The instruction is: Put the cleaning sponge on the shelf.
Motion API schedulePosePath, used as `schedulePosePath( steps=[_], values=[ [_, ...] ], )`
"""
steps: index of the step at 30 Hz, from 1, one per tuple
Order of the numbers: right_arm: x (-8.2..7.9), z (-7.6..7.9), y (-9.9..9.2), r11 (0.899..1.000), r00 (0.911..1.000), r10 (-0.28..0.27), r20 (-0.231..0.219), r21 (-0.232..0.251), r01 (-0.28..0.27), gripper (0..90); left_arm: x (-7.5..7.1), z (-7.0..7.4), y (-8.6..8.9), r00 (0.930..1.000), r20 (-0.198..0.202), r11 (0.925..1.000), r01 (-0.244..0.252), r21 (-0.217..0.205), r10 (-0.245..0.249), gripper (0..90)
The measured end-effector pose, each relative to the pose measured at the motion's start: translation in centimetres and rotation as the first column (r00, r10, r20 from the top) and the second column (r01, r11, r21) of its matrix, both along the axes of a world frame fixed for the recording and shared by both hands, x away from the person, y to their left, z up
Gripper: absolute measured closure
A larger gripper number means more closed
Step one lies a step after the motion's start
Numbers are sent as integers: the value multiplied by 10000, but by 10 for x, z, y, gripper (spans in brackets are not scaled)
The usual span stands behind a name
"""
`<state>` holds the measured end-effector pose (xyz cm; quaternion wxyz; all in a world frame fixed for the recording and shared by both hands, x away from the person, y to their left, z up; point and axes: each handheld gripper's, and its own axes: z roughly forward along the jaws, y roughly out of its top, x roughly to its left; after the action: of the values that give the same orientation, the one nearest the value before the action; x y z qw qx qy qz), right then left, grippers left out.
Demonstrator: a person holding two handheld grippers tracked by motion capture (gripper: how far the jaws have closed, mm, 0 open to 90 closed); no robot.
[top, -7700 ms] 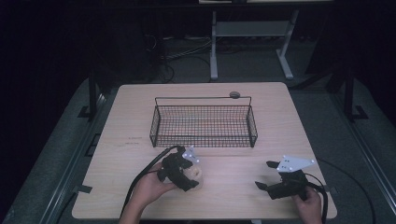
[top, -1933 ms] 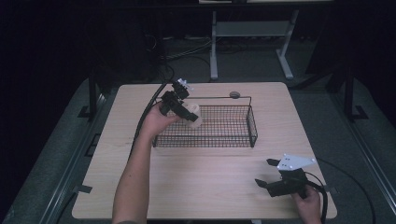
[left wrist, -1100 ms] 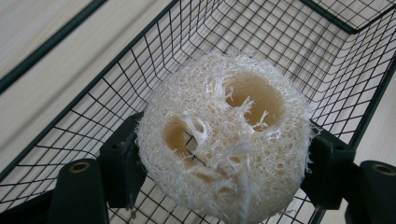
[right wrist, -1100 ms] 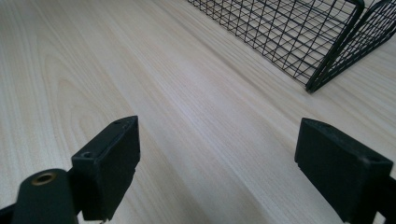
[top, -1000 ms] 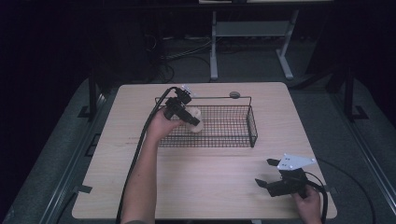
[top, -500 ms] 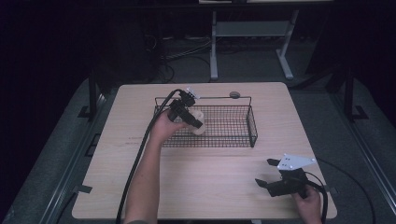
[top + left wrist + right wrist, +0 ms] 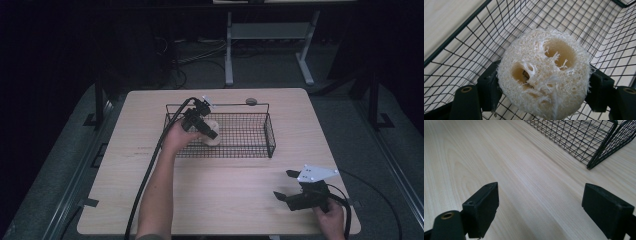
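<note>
Rough fibrous loofah [image 7: 544, 75]; black wire basket [image 7: 250, 145]; matt pale wood table [image 7: 225, 190]

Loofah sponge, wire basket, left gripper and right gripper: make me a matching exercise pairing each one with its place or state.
Things:
1. loofah sponge
2. wire basket
3. left gripper
4. right gripper

Places or states:
A. jaws wide open, low over bare table near the front right corner
B. black mesh, standing on the far middle of the table
C. cream and fibrous, clamped between two black jaws
D. inside the basket's left end, shut on something

Pairs: 1-C, 2-B, 3-D, 4-A
</note>
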<state>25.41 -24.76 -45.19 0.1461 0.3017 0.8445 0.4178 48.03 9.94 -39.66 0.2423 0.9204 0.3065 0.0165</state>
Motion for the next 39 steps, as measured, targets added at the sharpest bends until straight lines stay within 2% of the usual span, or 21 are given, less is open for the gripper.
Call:
schedulePosePath(
  steps=[2, 11, 24, 27, 32, 39],
  values=[
    [0, 0, 0, 10000, 10000, 10, 65, -31, -10, 136, 0, -2, -1, 10000, -17, 9999, 3, 116, -2, 268],
    [0, 0, 0, 10000, 10000, 18, 50, -30, -18, 136, 1, -3, -2, 9999, -132, 9999, -22, 139, 24, 264],
    [-1, 1, 0, 10000, 10000, 10, 97, -5, -10, 136, 0, -1, 0, 10000, -34, 9999, -36, 167, 37, 241],
    [-1, 1, 0, 10000, 10000, 16, 90, -15, -16, 136, -1, 4, 2, 10000, 19, 10000, -96, -14, 96, 207],
    [0, 1, -1, 10000, 10000, -10, 72, 0, 10, 135, -2, 11, 5, 9999, 167, 10000, -4, 30, 4, 197],
    [-1, 1, 0, 10000, 10000, -19, 77, 9, 19, 136, -9, 25, 11, 9991, 402, 9998, 116, -138, -110, 198]
  ],
)
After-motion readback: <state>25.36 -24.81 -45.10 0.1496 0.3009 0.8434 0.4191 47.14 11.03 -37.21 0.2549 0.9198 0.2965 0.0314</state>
